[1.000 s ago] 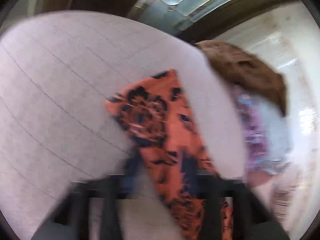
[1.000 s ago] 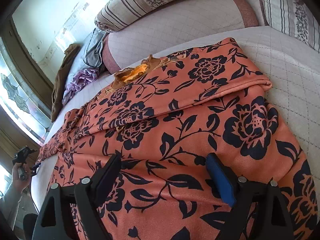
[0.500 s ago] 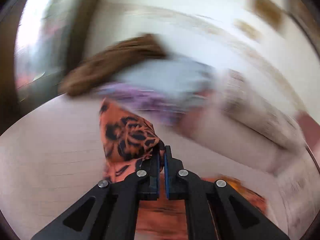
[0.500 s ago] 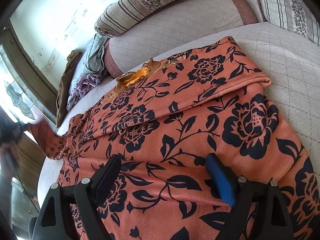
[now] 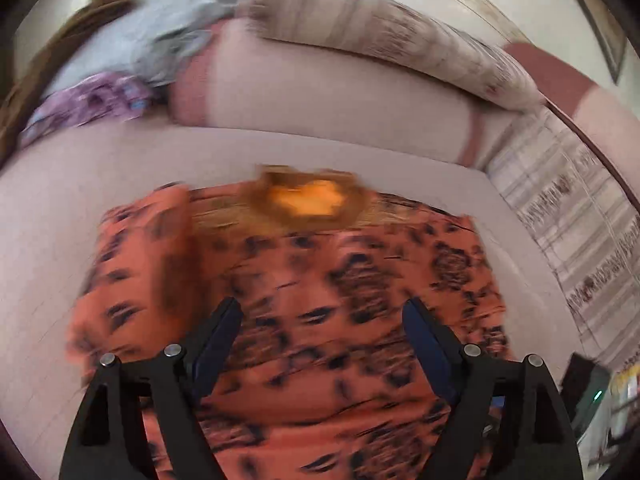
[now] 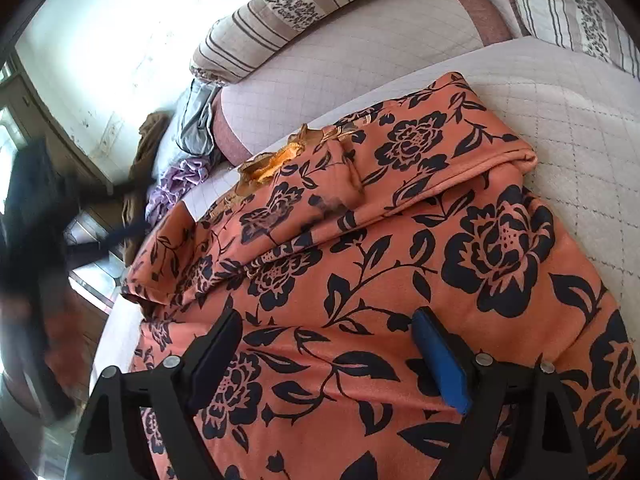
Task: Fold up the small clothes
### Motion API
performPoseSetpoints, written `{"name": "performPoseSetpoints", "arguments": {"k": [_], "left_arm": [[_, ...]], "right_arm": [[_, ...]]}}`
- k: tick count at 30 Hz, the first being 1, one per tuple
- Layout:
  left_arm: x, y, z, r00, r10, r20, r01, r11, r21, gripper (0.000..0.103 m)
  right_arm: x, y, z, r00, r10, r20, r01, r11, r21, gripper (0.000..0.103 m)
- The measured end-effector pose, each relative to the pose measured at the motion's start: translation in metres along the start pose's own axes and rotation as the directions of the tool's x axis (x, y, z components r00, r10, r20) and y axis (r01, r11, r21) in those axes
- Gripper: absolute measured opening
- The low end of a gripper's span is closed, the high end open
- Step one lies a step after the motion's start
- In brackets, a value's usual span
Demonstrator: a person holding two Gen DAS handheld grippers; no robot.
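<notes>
Orange floral garment [image 6: 400,264] is spread on sofa seat, collar toward backrest edge. Left sleeve [image 6: 224,240], lately pinched, is now laid across chest. Left gripper [image 5: 320,320] is opening, nothing between jaws; right gripper [image 6: 324,336] is held wide, empty. Sleeve fold judged done.

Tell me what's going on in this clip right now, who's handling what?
A person with a gripper in each hand is folding an orange floral garment spread on a quilted sofa. One sleeve is folded in across the chest. The left gripper is opening above the garment with nothing between its fingers. The right gripper hovers open over the lower part, holding nothing. Other clothes lie piled at the far end.
</notes>
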State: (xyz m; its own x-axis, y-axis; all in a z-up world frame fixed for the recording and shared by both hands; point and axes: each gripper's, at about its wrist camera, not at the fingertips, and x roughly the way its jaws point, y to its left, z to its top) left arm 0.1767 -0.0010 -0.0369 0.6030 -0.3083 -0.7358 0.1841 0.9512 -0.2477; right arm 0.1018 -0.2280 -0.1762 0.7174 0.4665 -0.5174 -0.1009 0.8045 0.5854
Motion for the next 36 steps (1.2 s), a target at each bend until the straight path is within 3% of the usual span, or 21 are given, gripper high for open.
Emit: {"name": "performPoseSetpoints", "arguments": {"k": [3,6,10,13,15,17,19,20,22,24,25,26,27,28,30,32,33,35,36], "left_arm": [[-0.031,0.047,-0.022,0.994,0.086,0.073,-0.080,0.994,-0.077,0.084],[-0.034,0.093,-0.033,0.984,0.165,0.073,-0.151,0.975,-0.165,0.084],[-0.037,0.134,-0.051,0.983,0.173,0.063,-0.148,0.946,-0.290,0.084],[-0.046,0.149,-0.064,0.985,0.159,0.064,-0.130,0.937,-0.323,0.084],[-0.048,0.156,-0.071,0.985,0.158,0.066,-0.127,0.934,-0.334,0.084],[-0.053,0.164,-0.076,0.986,0.152,0.072,-0.117,0.928,-0.353,0.084],[-0.057,0.173,-0.079,0.985,0.154,0.077,-0.117,0.926,-0.358,0.084],[-0.058,0.177,-0.079,0.983,0.162,0.081,-0.124,0.927,-0.355,0.084],[-0.061,0.183,-0.076,0.981,0.172,0.088,-0.131,0.926,-0.353,0.084],[-0.067,0.187,-0.072,0.979,0.173,0.108,-0.126,0.929,-0.349,0.084],[-0.069,0.188,-0.069,0.977,0.174,0.119,-0.122,0.928,-0.353,0.084],[-0.071,0.188,-0.066,0.977,0.174,0.127,-0.119,0.927,-0.356,0.084],[-0.071,0.188,-0.062,0.976,0.172,0.132,-0.115,0.927,-0.357,0.084],[-0.068,0.187,-0.058,0.977,0.167,0.133,-0.110,0.928,-0.355,0.084],[-0.059,0.180,-0.048,0.982,0.151,0.114,-0.104,0.933,-0.344,0.084],[-0.050,0.167,-0.040,0.986,0.130,0.106,-0.092,0.947,-0.306,0.084],[-0.044,0.157,-0.034,0.987,0.123,0.104,-0.092,0.961,-0.262,0.084],[-0.027,0.144,-0.027,0.990,0.127,0.066,-0.111,0.972,-0.208,0.084],[-0.015,0.140,-0.025,0.989,0.140,0.038,-0.131,0.973,-0.192,0.084]], "right_arm": [[-0.007,0.002,0.007,1.000,0.007,-0.017,-0.006,0.999,0.051,0.088],[-0.020,0.007,0.031,0.998,0.061,0.027,-0.063,0.994,0.090,0.088],[-0.005,0.008,0.086,0.998,0.062,0.002,-0.061,0.990,0.129,0.088],[0.039,0.009,0.116,0.996,-0.010,-0.093,0.021,0.992,0.123,0.081],[0.079,0.011,0.121,0.969,-0.095,-0.227,0.117,0.990,0.083,0.070],[0.107,0.013,0.115,0.931,-0.181,-0.318,0.204,0.978,0.041,0.046],[0.111,0.029,0.116,0.919,-0.230,-0.319,0.227,0.973,-0.049,0.012],[0.106,0.043,0.118,0.923,-0.223,-0.315,0.207,0.975,-0.086,0.012],[0.087,0.069,0.128,0.937,-0.272,-0.219,0.231,0.953,-0.194,0.012],[0.049,0.086,0.149,0.963,-0.255,-0.090,0.231,0.948,-0.219,0.012],[0.032,0.089,0.156,0.963,-0.270,-0.021,0.258,0.939,-0.227,0.012],[0.013,0.084,0.163,0.949,-0.309,0.059,0.314,0.922,-0.227,0.012],[0.007,0.073,0.165,0.939,-0.335,0.078,0.344,0.915,-0.212,0.013],[0.011,0.061,0.165,0.940,-0.338,0.050,0.342,0.921,-0.187,0.018],[0.038,0.013,0.153,0.942,-0.322,-0.095,0.312,0.944,-0.102,0.029],[0.066,-0.026,0.129,0.902,-0.356,-0.242,0.354,0.934,-0.056,0.034],[0.068,-0.034,0.122,0.904,-0.339,-0.260,0.345,0.938,-0.024,0.034],[0.054,-0.042,0.115,0.941,-0.275,-0.195,0.289,0.956,0.047,0.034],[0.046,-0.044,0.116,0.949,-0.265,-0.170,0.279,0.958,0.068,0.034]]}}
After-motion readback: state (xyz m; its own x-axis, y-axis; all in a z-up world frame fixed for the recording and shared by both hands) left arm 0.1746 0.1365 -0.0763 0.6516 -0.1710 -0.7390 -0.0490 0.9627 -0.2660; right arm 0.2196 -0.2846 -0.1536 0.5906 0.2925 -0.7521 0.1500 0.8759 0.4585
